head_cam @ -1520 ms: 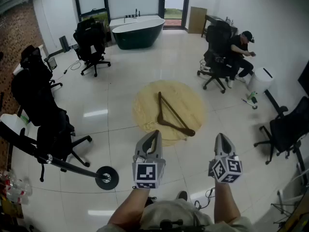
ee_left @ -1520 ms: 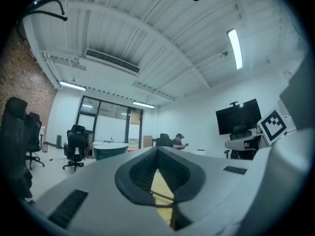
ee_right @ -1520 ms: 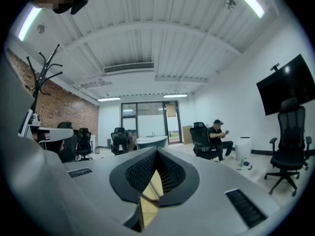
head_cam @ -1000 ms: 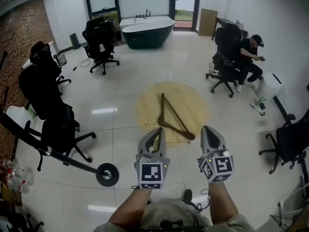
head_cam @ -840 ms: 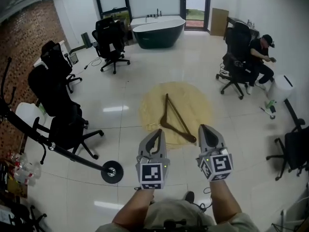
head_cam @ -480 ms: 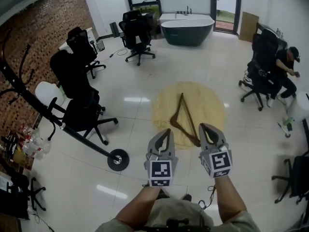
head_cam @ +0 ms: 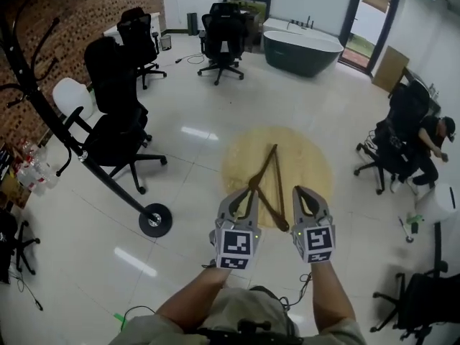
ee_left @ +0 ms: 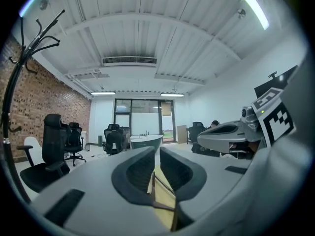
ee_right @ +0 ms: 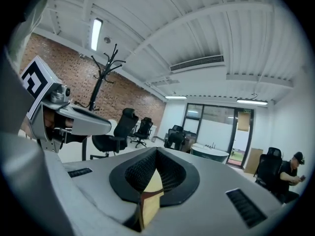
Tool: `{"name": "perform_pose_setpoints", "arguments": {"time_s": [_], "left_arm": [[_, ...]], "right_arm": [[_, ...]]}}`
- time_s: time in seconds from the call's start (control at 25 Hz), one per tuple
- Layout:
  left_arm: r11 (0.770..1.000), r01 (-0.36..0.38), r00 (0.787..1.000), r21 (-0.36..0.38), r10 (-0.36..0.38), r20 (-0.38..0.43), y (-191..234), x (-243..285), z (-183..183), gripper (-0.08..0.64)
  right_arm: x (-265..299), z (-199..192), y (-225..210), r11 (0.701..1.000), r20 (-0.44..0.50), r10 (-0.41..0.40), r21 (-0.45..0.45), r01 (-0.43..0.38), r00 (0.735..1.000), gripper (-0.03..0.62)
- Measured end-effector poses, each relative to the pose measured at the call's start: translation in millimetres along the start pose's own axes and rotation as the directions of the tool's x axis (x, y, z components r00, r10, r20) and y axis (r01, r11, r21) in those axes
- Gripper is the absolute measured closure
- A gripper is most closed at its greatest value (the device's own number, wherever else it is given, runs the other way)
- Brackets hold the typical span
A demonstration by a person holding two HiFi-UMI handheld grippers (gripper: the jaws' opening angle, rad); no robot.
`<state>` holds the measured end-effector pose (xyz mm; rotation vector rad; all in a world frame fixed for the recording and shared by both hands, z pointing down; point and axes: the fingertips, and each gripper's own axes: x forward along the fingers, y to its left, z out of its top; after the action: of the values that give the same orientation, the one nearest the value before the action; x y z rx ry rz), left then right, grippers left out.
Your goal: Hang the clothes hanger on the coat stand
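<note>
A brown wooden clothes hanger [head_cam: 267, 184] lies flat on a round pale wooden table top [head_cam: 309, 157]. My two grippers hover side by side over the table's near edge. The left gripper [head_cam: 246, 195] stands at the hanger's near left end, its jaws a narrow slit apart, and the hanger [ee_left: 162, 191] shows through the slit. The right gripper [head_cam: 300, 192] is shut and empty, just right of the hanger's near end. The black coat stand [head_cam: 65, 131] leans across the left of the head view to its round base [head_cam: 154, 220]. Its hooks [ee_left: 42, 31] also show in the left gripper view.
Black office chairs [head_cam: 118, 131] stand beside the coat stand and another [head_cam: 224, 38] at the back. A dark bathtub [head_cam: 302, 49] is at the far wall. A person sits on a chair [head_cam: 424, 146] at the right. Glossy tiled floor lies around the table.
The head view has swung left, bringing more of the coat stand and brick wall into view. Both grippers have drawn closer together, over the hanger's near end.
</note>
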<state>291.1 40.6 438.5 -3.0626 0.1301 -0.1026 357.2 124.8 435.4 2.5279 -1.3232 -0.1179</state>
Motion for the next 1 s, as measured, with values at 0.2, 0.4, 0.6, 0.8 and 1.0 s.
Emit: {"name": "perform_pose_setpoints", "arguments": {"time_s": [0.2,0.4,0.6,0.8,1.0], "left_arm": [[0.995,-0.095,0.995,-0.012,0.095,-0.033,-20,47,-12,0.514],[0.973,-0.226,0.971,-0.056,0.22,-0.093,-67,106,-32,0.512],[0.941,-0.328,0.939,-0.088,0.314,-0.139,-85,130,-46,0.552],[0.927,-0.356,0.926,-0.12,0.332,-0.18,-57,125,-75,0.552],[0.914,-0.367,0.916,-0.172,0.323,-0.237,-42,127,-101,0.552]], "right_arm": [[30,-38,-43,0.991,-0.018,0.127,-0.029,-0.128,0.992,0.584],[48,-85,-100,0.948,-0.032,0.3,-0.098,-0.302,0.953,0.562],[64,-115,-131,0.894,-0.07,0.41,-0.168,-0.416,0.91,0.559],[86,-137,-98,0.809,-0.16,0.489,-0.286,-0.514,0.857,0.529],[104,-172,-76,0.712,-0.275,0.542,-0.351,-0.608,0.794,0.5]]}}
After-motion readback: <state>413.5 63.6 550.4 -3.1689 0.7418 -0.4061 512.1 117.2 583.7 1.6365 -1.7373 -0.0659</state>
